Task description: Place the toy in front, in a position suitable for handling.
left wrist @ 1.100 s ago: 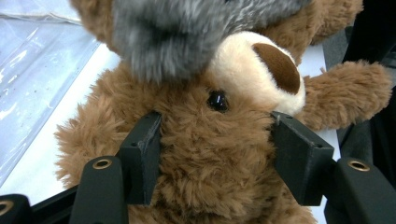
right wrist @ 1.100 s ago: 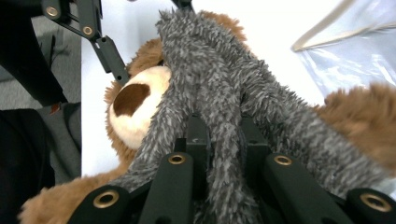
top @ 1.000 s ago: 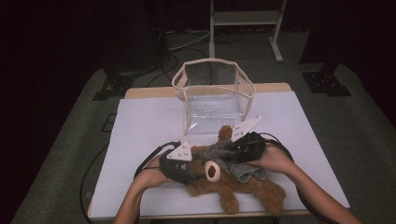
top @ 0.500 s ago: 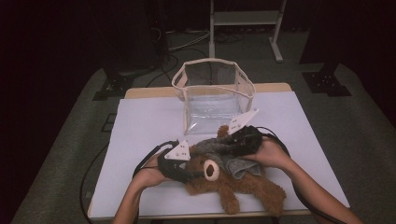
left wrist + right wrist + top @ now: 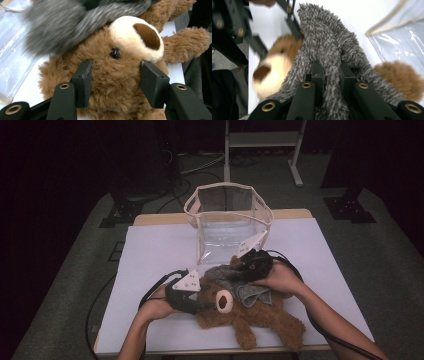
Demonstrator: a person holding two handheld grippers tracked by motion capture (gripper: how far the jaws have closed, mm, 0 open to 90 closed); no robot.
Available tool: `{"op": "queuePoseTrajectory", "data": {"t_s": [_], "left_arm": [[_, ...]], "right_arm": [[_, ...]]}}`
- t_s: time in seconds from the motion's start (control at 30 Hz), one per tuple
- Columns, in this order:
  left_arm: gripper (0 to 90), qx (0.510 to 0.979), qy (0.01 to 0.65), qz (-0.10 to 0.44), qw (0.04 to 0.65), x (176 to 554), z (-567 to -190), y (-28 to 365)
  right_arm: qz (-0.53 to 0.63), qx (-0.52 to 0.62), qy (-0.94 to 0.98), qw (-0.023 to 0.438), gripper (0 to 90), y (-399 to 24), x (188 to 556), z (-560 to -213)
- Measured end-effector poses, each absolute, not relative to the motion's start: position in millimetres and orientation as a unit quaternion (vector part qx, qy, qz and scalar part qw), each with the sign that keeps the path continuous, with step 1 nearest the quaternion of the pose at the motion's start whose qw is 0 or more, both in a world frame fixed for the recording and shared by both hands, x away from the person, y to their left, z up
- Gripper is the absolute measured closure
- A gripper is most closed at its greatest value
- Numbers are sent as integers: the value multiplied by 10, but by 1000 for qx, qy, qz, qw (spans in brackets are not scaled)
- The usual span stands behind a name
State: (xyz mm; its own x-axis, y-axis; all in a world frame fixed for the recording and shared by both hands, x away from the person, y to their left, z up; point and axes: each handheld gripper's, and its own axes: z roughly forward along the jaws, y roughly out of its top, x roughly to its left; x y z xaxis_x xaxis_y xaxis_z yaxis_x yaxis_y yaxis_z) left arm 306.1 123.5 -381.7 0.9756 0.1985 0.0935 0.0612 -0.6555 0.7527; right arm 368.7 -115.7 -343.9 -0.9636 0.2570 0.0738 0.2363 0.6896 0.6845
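A brown teddy bear lies on its back at the front of the white table. My left gripper comes in from the left, and its jaws have just been closing. In the left gripper view the pads press into the fur on both sides of the bear's head, below the eye and muzzle. My right gripper is shut on a grey furry cloth draped over the bear's head. That cloth runs up between the right gripper's jaws, with the bear's face blurred at the left.
A clear plastic bag with a cream rim stands open just behind the bear at the middle of the table. Cables trail from both grippers. Dark stands and floor surround the table.
My right gripper has drawn the grey cloth a little up and back toward the clear bag. The left gripper has stayed at the bear's head.
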Motion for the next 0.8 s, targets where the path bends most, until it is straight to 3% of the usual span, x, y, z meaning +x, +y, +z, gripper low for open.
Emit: {"op": "queuePoseTrajectory", "data": {"t_s": [0.27,0.57,0.8], "left_arm": [[467,906,71,85,409,3073,-3844,1270],[463,902,77,87,416,3093,-3859,1263],[455,896,95,84,426,3151,-3885,1289]], "right_arm": [[366,132,921,-14,779,-896,3826,-3526],[363,143,921,-6,779,-1310,3677,-3527],[379,137,915,16,778,-1708,3240,-3409]]}}
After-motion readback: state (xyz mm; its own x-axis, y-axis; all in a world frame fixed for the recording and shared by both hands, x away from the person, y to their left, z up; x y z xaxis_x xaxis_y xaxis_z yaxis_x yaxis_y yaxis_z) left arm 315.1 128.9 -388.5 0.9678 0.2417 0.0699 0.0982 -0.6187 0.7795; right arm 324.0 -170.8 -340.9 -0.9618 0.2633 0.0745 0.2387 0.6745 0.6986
